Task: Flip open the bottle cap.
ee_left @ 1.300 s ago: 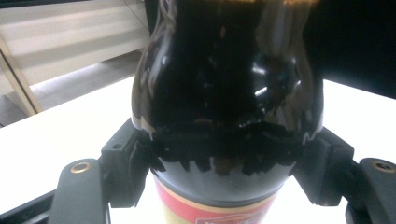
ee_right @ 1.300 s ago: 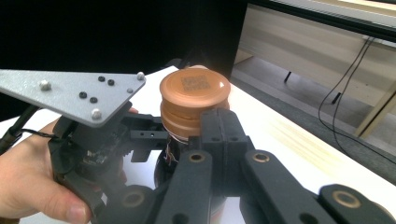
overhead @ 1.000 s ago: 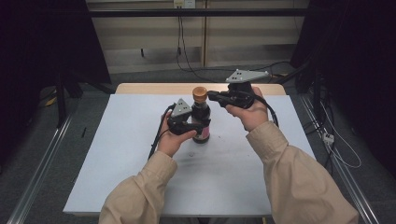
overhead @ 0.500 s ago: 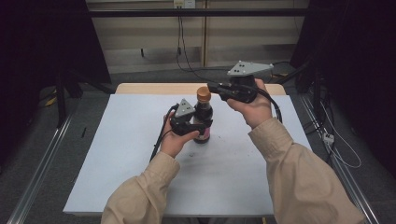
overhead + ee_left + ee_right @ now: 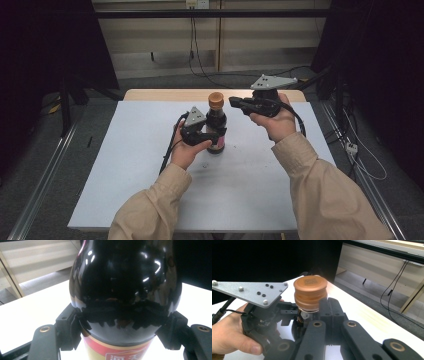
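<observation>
A dark glass bottle [image 5: 216,129] stands upright on the white surface [image 5: 125,175], near the middle of its far edge, with a copper-brown cap [image 5: 216,100] on top and a red and yellow label low on its body. The left gripper [image 5: 212,139] comes at it from the surface's left side and is clamped on the lower belly of the bottle; in the left gripper view the two black jaws press against the glass on either side, just above the label [image 5: 117,353]. The left hand [image 5: 186,150] wraps the gripper body, its cable trailing back toward the near edge. The right gripper [image 5: 232,101] is held level at cap height (a little above the surface), its tip pointing toward the cap from the right and just beside it. In the right gripper view its jaws are closed together with nothing between them, and the cap [image 5: 310,293] sits directly beyond their tips. The right hand [image 5: 274,117] grips the body under the grey three-cornered plate [image 5: 272,82].
</observation>
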`<state>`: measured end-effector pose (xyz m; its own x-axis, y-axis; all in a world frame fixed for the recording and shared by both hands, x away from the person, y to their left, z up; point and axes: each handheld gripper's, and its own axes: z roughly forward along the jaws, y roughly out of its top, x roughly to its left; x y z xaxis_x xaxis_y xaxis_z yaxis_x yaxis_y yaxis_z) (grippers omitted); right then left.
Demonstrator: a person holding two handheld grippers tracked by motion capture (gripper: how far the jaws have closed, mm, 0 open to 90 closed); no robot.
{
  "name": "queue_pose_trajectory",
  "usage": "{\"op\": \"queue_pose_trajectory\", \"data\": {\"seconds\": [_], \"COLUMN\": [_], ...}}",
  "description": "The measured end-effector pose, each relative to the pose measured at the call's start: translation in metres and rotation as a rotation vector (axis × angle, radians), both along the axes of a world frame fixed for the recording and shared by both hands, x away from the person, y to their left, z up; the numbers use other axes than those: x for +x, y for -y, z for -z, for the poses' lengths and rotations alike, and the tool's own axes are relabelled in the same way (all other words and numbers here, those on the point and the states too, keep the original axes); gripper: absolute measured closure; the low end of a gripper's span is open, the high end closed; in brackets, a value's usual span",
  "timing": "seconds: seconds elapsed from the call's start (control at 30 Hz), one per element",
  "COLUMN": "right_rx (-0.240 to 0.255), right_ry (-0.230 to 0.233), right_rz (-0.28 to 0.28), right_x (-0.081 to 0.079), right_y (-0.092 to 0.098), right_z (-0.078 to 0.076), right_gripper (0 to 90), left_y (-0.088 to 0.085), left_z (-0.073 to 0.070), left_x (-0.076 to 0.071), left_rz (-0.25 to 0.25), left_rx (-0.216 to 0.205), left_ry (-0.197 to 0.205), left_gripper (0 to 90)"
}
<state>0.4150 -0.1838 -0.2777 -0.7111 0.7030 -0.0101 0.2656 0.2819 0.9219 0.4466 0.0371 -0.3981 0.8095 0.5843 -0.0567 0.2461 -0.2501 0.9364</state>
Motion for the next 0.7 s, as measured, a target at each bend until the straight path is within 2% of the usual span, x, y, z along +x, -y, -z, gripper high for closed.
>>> {"op": "queue_pose_trajectory", "data": {"seconds": [0.27,0.4,0.7], "right_rx": [-0.008,-0.005,-0.022], "right_ry": [-0.011,-0.016,-0.022], "right_rz": [-0.004,-0.005,-0.004], "right_x": [0.0002,0.0006,0.0021], "right_y": [-0.0014,-0.0024,-0.0041], "right_z": [0.0052,0.0081,0.0102], "right_gripper": [90.0,90.0,90.0], "left_y": [-0.0015,-0.0012,-0.0012], "left_z": [0.0009,0.002,0.0018], "left_x": [-0.0002,-0.0009,-0.0008], "left_rz": [-0.001,-0.003,-0.001], "left_rx": [0.003,-0.015,-0.005], "left_ry": [0.009,0.005,0.007], "left_gripper": [29.9,29.9,29.9]}}
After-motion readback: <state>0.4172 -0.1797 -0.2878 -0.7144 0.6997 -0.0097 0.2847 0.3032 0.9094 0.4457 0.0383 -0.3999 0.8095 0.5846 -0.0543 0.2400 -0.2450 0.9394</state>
